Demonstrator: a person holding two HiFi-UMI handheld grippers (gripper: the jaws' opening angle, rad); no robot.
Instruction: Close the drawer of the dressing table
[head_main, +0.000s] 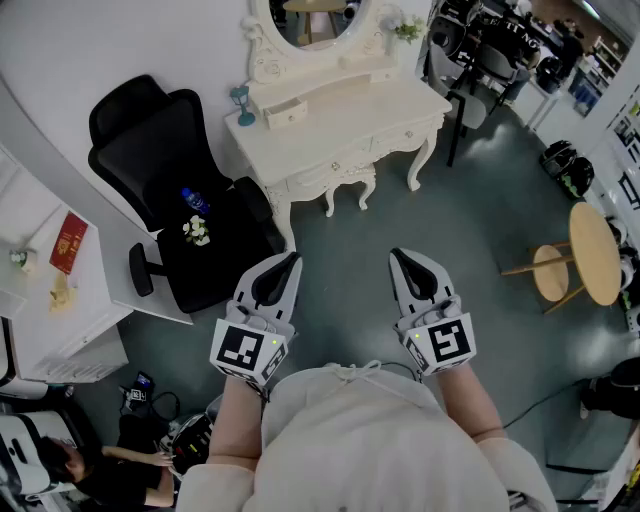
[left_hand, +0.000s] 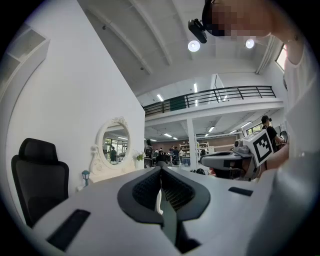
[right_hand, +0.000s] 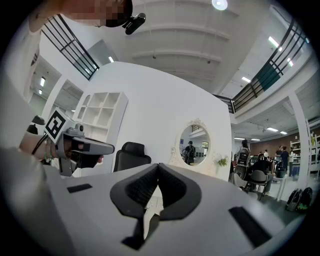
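We hold both grippers level, side by side, well apart from dressing table (head_main: 345, 120) at 12 o'clock. Left gripper (head_main: 289, 259) pressed together, nothing between jaws. Right gripper (head_main: 401, 256) likewise closed, empty. Small drawer (head_main: 285, 113) juts out from table's upper tier, below oval mirror (head_main: 305, 20). Black chair (head_main: 170, 150) at 10 o'clock, just beside table.

One dressing table (head_main: 345, 120); one black chair (head_main: 145, 135); one round wooden table (head_main: 596, 250).
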